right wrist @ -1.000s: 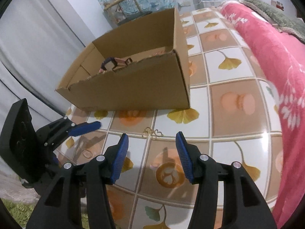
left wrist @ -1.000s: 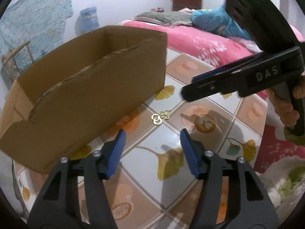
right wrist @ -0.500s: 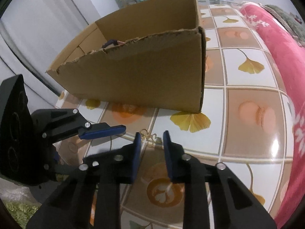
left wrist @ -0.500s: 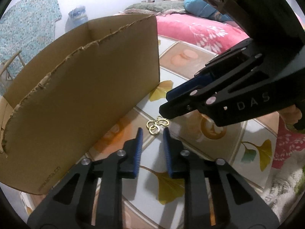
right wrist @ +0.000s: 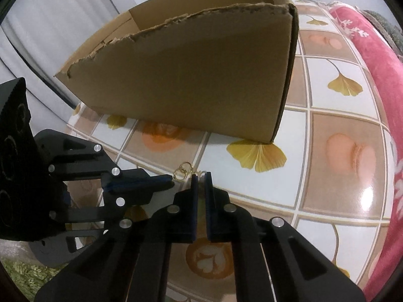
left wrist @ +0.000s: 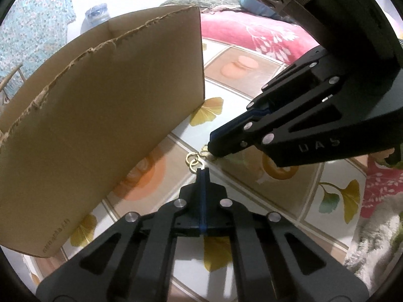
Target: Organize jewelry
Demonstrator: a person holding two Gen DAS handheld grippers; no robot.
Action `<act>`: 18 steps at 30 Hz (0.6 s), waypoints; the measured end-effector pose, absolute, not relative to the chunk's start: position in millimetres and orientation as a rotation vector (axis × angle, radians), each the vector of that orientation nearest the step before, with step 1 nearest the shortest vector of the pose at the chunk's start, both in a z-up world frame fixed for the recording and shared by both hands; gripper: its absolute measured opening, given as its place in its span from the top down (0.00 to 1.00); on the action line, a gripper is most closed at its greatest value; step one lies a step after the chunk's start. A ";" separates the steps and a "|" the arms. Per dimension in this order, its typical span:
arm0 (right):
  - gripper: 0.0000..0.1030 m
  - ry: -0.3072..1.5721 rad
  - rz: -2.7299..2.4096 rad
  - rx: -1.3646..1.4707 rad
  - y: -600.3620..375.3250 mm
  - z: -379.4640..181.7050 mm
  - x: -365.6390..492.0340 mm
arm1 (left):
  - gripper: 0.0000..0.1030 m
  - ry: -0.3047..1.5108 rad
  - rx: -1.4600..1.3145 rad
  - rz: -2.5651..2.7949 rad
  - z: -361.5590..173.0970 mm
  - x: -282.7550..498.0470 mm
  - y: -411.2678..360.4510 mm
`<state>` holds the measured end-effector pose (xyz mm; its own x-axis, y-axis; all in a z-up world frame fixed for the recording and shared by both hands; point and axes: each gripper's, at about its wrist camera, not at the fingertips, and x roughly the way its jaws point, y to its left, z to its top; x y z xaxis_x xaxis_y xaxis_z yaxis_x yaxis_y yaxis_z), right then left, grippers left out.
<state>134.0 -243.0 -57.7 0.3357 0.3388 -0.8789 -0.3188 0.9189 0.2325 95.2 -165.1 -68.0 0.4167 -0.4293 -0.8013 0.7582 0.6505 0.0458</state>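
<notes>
A small gold earring of linked rings (left wrist: 193, 160) lies on the tiled table beside the cardboard box (left wrist: 100, 115); it also shows in the right wrist view (right wrist: 183, 170). My left gripper (left wrist: 202, 172) is shut, its tips touching the rings' near edge. My right gripper (right wrist: 200, 176) is nearly shut with a narrow gap, its tips at the earring's other end, and comes in from the right in the left wrist view (left wrist: 214, 148). Whether either holds the earring is unclear.
The open cardboard box (right wrist: 201, 75) stands just behind the earring. A pink blanket (right wrist: 377, 80) borders the table on the right. The tiled tabletop (right wrist: 340, 151) has leaf patterns.
Both grippers have closed from wide open and moved down to the earring, meeting at it from opposite sides.
</notes>
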 end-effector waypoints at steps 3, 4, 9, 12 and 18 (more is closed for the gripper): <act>0.95 1.163 0.414 0.015 -242.9 -56.8 130.6 | 1.00 0.860 0.437 -0.777 -67.2 91.8 -161.1; 0.95 1.166 0.407 0.016 -243.6 -56.4 129.0 | 1.00 0.865 0.435 -0.777 -66.9 90.4 -158.6; 0.95 1.188 0.374 0.033 -248.1 -55.8 126.3 | 1.00 0.858 0.397 -0.790 -62.3 90.2 -154.2; 0.95 1.201 0.347 0.029 -252.0 -55.1 125.0 | 1.00 0.843 0.380 -0.782 -59.6 95.6 -153.7; 0.95 1.197 0.327 0.070 -263.0 -52.1 121.4 | 0.82 0.836 0.396 -0.782 -63.2 103.5 -161.0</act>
